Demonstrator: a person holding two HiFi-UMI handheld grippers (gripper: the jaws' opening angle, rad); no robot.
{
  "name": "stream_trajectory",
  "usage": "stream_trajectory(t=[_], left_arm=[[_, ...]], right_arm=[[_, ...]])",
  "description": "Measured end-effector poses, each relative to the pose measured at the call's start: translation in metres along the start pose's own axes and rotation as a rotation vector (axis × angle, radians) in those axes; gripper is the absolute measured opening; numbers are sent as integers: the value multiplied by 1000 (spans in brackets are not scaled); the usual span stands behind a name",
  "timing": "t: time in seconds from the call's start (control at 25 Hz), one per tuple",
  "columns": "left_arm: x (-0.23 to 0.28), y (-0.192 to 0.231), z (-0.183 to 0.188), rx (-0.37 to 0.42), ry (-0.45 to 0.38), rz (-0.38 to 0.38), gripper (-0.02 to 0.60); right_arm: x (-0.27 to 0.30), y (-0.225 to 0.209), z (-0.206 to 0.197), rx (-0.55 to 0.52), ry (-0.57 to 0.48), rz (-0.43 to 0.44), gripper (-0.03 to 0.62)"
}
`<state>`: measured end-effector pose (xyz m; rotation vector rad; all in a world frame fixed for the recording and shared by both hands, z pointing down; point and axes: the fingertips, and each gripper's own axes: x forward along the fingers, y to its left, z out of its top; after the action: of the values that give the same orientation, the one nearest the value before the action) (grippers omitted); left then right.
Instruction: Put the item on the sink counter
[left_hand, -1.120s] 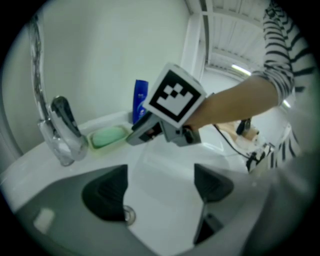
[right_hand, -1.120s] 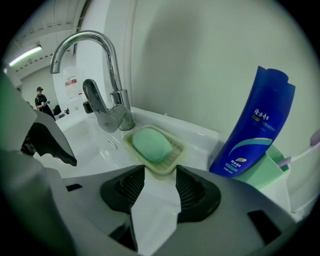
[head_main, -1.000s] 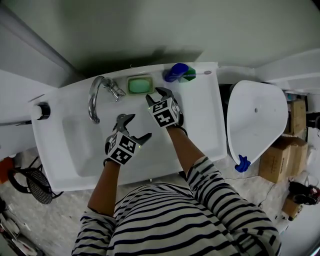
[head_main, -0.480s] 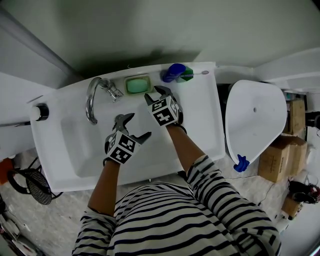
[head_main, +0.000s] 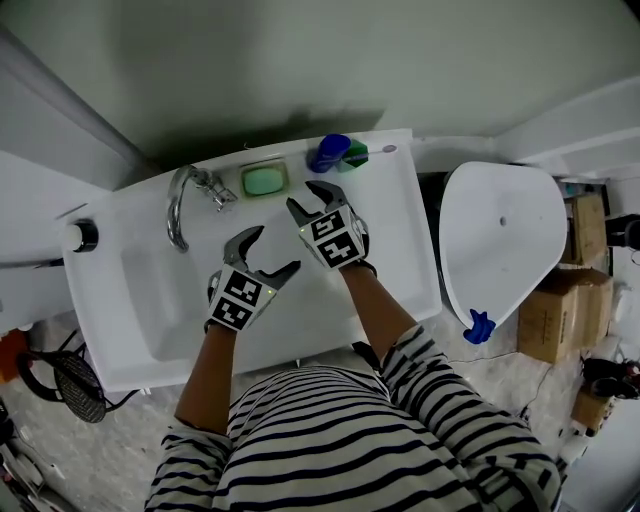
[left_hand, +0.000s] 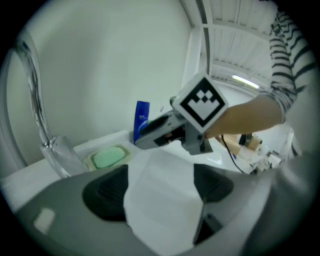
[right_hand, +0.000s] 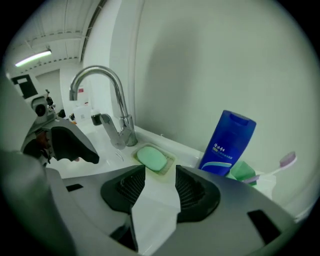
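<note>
Above the white sink counter (head_main: 400, 235), the left tool (head_main: 272, 250) and right tool (head_main: 305, 197) are held with jaws spread, and nothing is pinched in either. At the counter's back edge a green soap bar (head_main: 264, 181) is seated in a pale dish (head_main: 244, 183) — between the chrome faucet (head_main: 180, 200) and a blue plastic bottle (head_main: 328, 153).

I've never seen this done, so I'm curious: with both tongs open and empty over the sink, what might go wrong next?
The right tongs hang close to the upright blue bottle; a forward reach could tip it. The left tongs are not far from the faucet and might clip its spout when swinging across.
</note>
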<state>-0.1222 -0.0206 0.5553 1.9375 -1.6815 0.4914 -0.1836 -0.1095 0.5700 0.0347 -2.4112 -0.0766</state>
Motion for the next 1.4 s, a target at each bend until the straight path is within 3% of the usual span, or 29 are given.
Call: stream_trajectory(t=[0.4,0.64,0.88,0.96,1.24,1.4], left_arm=[[-36,-10,48,34,-133,63,410],[-64,-34,75,78,-236,60,402],[-98,-56,95,107,-356,94,400],[-106,-66,101,117,-393,95,397],[-128,-91,111,179,-452,135,322],[-143,-103,124,192,-523,152,212]], right_arm=[[-93,30,39,-32,-239,78,179],[-152,49,50,13,-391,110,172],[-204,64,54,26,-477,130,139],[-218,68,53,41,-494,145,100],[-253,86,56,-23,-547,155,58],[-270,91,62,-38,-588,153,29]])
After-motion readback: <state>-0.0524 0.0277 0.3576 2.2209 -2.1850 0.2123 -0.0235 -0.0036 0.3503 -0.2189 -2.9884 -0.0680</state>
